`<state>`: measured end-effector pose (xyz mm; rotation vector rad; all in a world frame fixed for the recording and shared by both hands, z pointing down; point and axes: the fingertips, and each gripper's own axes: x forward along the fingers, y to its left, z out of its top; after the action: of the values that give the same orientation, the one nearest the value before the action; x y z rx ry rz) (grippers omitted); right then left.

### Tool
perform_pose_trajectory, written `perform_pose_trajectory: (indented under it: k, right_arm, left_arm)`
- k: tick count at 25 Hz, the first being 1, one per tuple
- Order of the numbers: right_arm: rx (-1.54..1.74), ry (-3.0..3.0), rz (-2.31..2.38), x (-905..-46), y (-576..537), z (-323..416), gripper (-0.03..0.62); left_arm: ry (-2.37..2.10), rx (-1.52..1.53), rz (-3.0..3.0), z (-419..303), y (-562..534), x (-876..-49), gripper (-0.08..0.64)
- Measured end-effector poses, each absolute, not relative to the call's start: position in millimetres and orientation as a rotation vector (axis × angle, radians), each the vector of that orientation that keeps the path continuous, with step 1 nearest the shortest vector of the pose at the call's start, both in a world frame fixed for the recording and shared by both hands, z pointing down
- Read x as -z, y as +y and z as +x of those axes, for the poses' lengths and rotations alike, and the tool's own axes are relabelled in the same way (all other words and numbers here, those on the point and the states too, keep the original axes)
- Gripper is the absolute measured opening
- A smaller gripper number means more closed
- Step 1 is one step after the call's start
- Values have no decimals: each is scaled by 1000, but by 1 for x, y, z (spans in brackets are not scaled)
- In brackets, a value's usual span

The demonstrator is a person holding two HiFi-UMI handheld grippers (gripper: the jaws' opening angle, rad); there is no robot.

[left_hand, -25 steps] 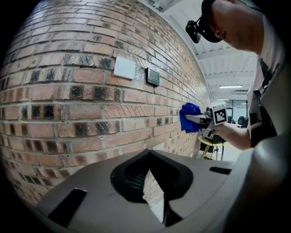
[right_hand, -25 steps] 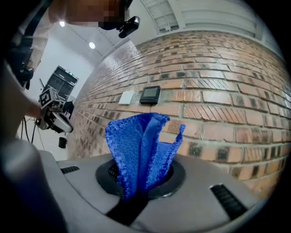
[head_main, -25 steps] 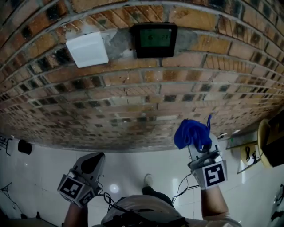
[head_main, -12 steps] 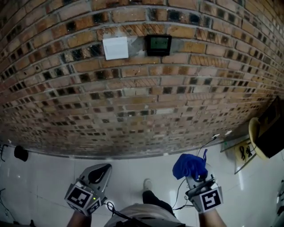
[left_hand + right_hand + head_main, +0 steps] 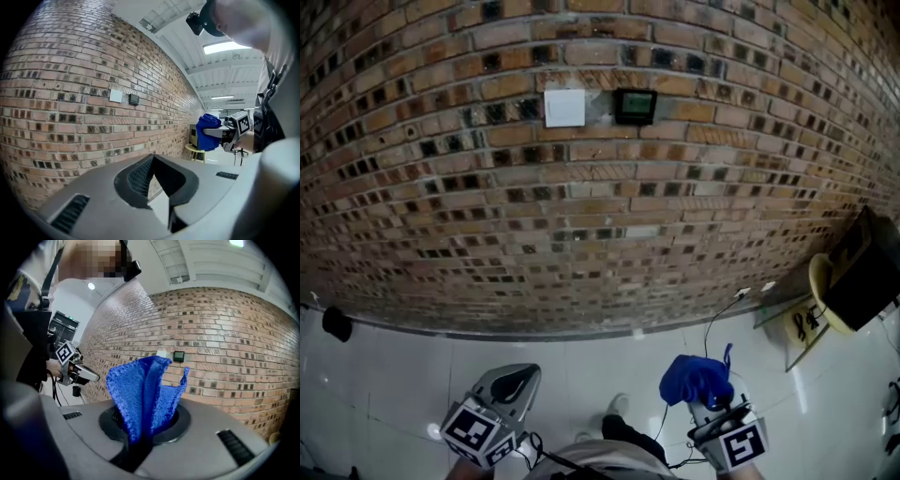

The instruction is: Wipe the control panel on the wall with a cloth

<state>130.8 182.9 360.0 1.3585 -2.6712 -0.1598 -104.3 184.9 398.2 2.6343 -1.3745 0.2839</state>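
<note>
Change since earlier: control panel (image 5: 635, 106) now shows far smaller in the head view, with much more brick wall (image 5: 581, 225) around it; both grippers sit lower, by the bottom edge.
Count: one control panel, one white wall plate (image 5: 564, 108), one cloth (image 5: 696, 378), two grippers.
Panel: small dark rectangle with a greenish screen, mounted on the wall just right of the white plate, well apart from both grippers.
Cloth: bright blue, knitted texture, bunched into upright folds, one corner sticking up.
Right gripper (image 5: 140, 427): jaws clamped on the cloth's lower end; cloth stands up out of them.
Left gripper (image 5: 152, 159): jaw tips together, nothing between them.
Floor (image 5: 394, 375): glossy white tile under both grippers.
</note>
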Motion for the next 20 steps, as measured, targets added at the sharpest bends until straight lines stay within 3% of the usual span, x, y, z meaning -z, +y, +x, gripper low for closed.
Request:
perform_pose_trajectory:
  k: [20]
  right_arm:
    - [244,-2698,1323,-339,212,114,86]
  left_arm:
    - [-1387,-279,2684,-106,209,-392,4]
